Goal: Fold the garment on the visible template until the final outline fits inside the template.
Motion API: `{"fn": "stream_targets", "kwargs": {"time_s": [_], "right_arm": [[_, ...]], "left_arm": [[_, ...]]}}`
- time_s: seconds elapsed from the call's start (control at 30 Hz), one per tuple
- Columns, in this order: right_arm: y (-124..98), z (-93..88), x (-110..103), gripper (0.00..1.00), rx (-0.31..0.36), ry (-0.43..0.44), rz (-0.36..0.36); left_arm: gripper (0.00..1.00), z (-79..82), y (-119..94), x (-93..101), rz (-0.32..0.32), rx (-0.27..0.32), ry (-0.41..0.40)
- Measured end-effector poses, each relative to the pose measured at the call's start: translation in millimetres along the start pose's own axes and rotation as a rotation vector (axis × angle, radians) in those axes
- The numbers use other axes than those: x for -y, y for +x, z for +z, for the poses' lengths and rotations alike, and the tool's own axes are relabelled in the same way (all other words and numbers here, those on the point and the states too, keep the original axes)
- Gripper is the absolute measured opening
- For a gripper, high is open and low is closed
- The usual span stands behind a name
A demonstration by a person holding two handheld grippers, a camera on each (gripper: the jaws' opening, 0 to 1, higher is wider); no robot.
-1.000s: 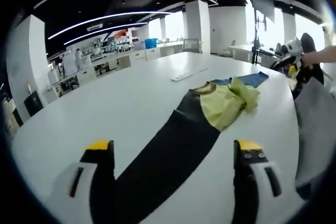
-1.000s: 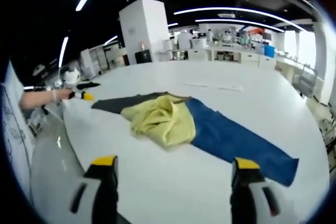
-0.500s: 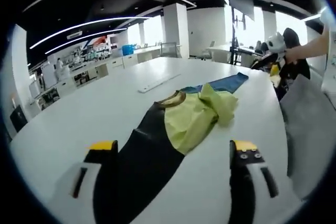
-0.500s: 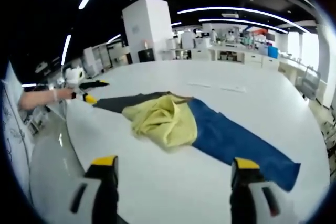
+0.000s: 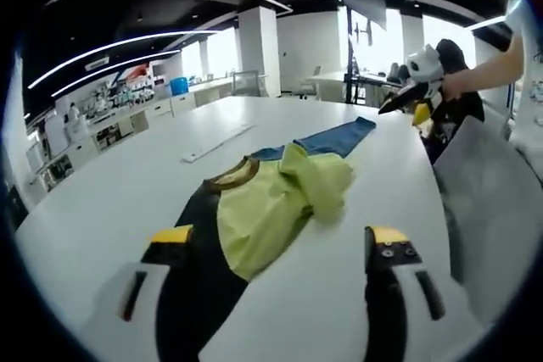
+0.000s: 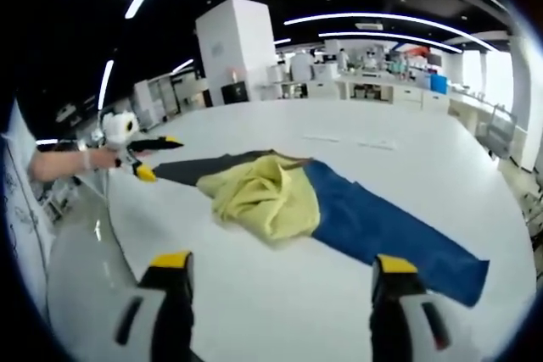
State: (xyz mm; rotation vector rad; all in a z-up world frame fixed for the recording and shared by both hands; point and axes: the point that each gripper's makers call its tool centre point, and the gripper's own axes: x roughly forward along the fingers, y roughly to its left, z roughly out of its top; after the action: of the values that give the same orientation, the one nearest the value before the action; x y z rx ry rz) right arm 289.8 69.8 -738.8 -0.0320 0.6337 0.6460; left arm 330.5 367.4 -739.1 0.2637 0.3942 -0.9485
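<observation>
Both grippers hang above the white table (image 5: pixel 102 201) with jaws spread wide, holding nothing — left gripper (image 5: pixel 280 239), right gripper (image 6: pixel 276 269). On the table lies the garment (image 6: pixel 280 197), its yellow middle bunched up, a black sleeve on one side and a blue sleeve on the other.

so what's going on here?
A person holds two grippers over a white table with a garment spread on it: yellow body bunched in the middle, one black sleeve, one blue sleeve. Both the left gripper and the right gripper are open and hold nothing, each at its own end of the garment, short of it. The garment lies unfolded.
</observation>
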Motion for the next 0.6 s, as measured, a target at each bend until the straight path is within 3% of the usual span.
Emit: {"fn": "stream_targets", "kwargs": {"time_s": [0.1,0.37,0.6], "right_arm": [[3.9,-1.4,-3.4,0.85,0.002,0.003,0.006],[17.4,-4.4,-14.9,0.81,-0.003,0.006,0.036],[35.5,-6.5,-27.7,0.77,-0.015,-0.003,0.080]], "left_arm": [[0.76,-2.2,11.9,8.3,-0.022,-0.006,-0.006],[0.64,3.9,36.5,27.3,-0.042,0.014,-0.014],[0.54,2.6,59.9,45.1,-0.054,-0.004,0.032]]}}
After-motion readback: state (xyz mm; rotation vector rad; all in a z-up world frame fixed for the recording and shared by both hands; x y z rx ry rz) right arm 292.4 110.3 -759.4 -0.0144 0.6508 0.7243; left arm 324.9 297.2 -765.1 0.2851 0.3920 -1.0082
